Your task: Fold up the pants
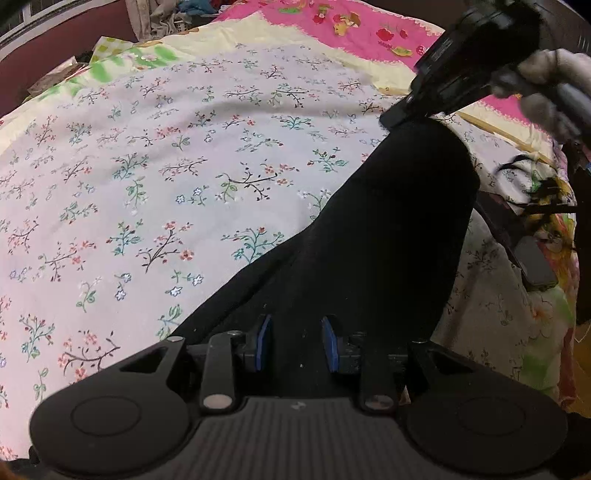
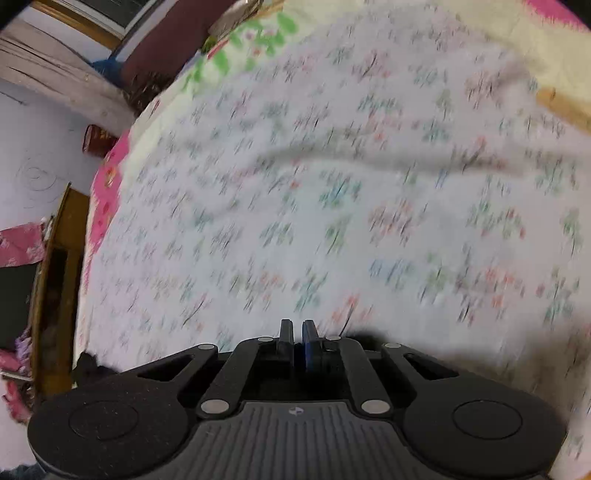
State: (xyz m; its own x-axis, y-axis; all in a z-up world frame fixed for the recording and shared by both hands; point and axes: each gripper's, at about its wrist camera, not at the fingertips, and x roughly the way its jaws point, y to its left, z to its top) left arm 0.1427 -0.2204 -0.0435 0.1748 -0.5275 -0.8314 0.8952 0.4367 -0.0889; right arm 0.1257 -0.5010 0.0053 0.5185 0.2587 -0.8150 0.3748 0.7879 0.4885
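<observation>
Pants [image 1: 388, 229]: black, stretched as a taut band above the bed, running from the left gripper up to the right gripper near the bed's far right side.
Fabric: judged soft, light and limp; it sags into a curve between the two holds and would crumple if released.
Surface: matte knit-like cloth, judged not slippery; no stiff parts visible.
Left gripper [image 1: 295, 343]: blue pads [image 1: 263, 341] stand apart, black cloth lying between and over them; whether the cloth is truly pinched cannot be told.
Right gripper [image 1: 397, 118]: seen from the left wrist view, tip at the upper end of the band, apparently holding it up; in its own view [image 2: 297, 343] the fingers are pressed together, though no cloth is clearly seen at their tips.
Best hold: judged to be the hem or waistband corners, where doubled cloth gives grip.
Bed sheet [image 1: 147, 166]: floral, pale, lightly wrinkled, covering the bed's middle.
Pink blanket [image 1: 332, 26]: along the bed's far edge.
Right view: heavily blurred; detail unreliable.
</observation>
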